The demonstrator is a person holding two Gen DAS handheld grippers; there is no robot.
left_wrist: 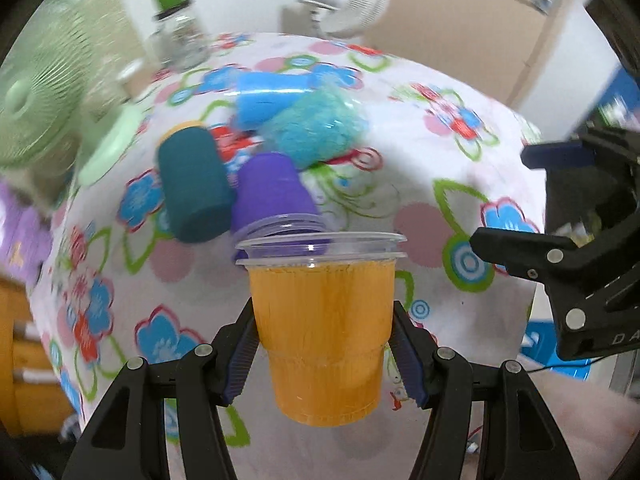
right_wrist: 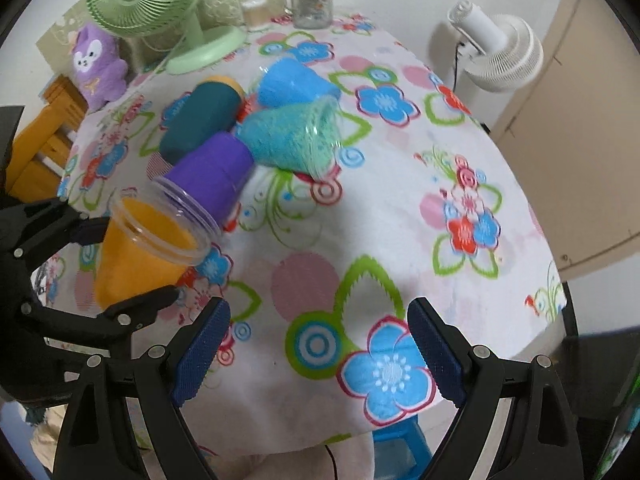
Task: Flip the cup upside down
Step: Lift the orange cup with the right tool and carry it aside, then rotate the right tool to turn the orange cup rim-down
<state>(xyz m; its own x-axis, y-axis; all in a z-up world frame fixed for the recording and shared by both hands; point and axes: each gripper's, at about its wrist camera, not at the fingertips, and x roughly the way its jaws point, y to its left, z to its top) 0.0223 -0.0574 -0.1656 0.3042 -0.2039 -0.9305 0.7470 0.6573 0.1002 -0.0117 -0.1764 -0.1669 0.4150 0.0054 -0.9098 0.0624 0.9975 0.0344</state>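
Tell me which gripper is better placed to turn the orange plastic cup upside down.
Left. The left gripper already clamps the orange plastic cup rim-up above the table. The right gripper is open and holds nothing.

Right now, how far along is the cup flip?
Done: the left claw is shut on the orange cup and has it off the floral tablecloth. In hand: the cup is mouth up in the left wrist view, tilted in the right wrist view. Left: turn it fully over and set it rim down. The right claw is open with nothing in it. The purple cup lies on its side.
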